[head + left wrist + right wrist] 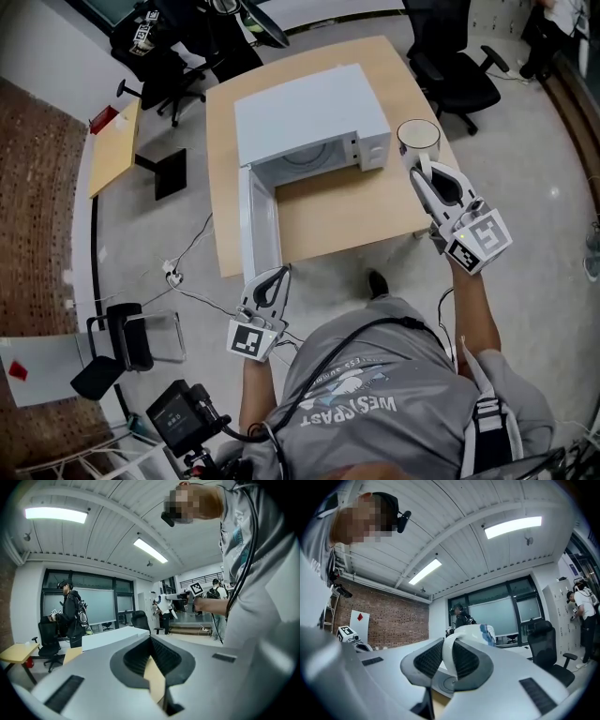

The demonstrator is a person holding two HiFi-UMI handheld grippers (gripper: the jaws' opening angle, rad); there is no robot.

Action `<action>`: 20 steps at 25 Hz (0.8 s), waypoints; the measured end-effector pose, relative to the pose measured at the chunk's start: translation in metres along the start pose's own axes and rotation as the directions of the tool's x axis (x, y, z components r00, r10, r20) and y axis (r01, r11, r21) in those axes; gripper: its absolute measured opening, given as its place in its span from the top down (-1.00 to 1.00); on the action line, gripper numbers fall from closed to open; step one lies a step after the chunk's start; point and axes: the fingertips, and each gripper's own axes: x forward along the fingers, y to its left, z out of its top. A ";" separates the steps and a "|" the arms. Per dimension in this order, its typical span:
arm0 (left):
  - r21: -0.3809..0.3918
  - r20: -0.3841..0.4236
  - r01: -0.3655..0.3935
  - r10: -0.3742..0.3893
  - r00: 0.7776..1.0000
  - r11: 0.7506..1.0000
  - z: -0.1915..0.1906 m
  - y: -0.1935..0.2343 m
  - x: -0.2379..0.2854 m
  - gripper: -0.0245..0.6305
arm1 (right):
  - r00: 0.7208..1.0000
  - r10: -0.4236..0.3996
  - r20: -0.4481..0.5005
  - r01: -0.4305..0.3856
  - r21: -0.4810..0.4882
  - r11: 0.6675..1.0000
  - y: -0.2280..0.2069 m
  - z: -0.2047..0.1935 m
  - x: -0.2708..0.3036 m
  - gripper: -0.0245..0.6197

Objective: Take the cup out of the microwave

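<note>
White ceramic cup [418, 138] clamped in right gripper [421, 169] jaws, clear of open white box microwave [309, 117], likely for set-down on wooden desk [347, 211]; left gripper [275, 278] jaws together, empty.

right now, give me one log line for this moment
cup out, handle in right gripper | microwave door open | left gripper shut, empty

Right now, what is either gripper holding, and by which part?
The right gripper holds the white cup by its handle; the left gripper holds nothing.
</note>
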 end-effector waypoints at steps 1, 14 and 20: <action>-0.003 -0.003 -0.003 0.003 1.000 1.000 0.000 0.002 0.004 0.79 | 1.000 -0.002 -0.001 0.002 0.006 1.000 -0.006 -0.002 0.004 0.72; 0.006 -0.072 -0.029 0.029 0.997 1.000 -0.002 0.022 0.039 0.79 | 0.999 -0.042 -0.028 0.043 0.047 0.998 -0.069 -0.014 0.038 0.72; -0.015 -0.061 -0.053 0.052 0.997 0.998 0.002 0.028 0.056 0.79 | 0.998 -0.049 -0.040 0.051 0.065 0.997 -0.095 -0.028 0.047 0.72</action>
